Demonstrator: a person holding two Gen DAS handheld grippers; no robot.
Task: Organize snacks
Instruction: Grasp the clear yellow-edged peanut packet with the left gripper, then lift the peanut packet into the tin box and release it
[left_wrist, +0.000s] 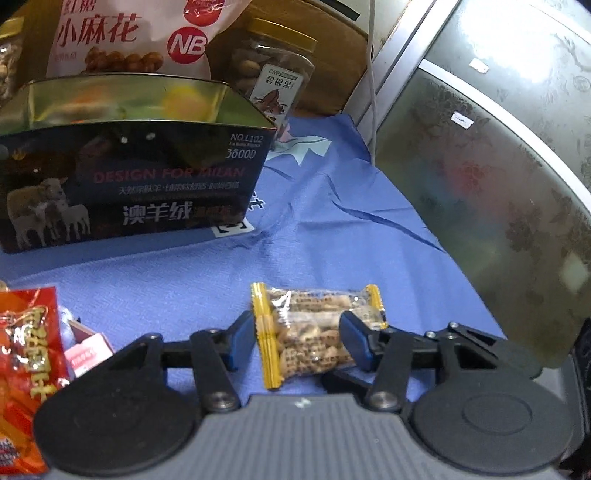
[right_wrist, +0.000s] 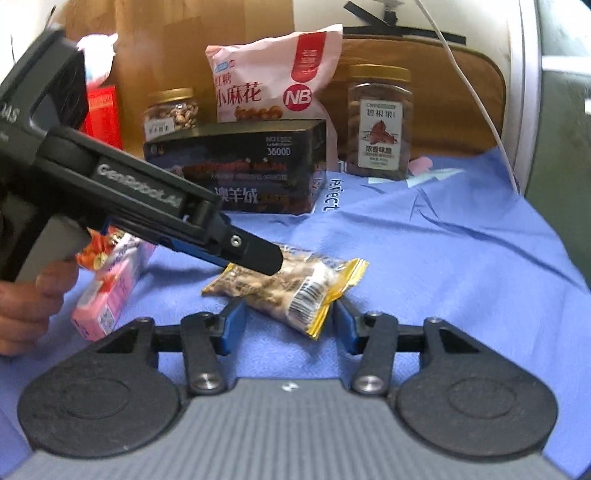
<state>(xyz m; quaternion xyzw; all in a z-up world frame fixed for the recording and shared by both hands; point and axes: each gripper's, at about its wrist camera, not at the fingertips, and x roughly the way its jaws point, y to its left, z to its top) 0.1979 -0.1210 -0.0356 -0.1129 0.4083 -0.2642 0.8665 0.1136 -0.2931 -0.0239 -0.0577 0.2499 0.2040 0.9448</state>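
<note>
Left claw (left_wrist: 301, 338) grips the yellow-edged nut packet (left_wrist: 314, 328) on the blue cloth (left_wrist: 332, 229) covering the counter. Right claw (right_wrist: 288, 325) open, straddling the packet's end, pads clear. Dark tin box (left_wrist: 129, 184) and jars behind.

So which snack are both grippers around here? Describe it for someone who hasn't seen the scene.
Start at the dark open box standing on the blue cloth. In front of it lies a small clear packet of nut brittle with yellow crimped ends and a barcode. Unlike the pink carton beside it, you can see straight through it.
</note>
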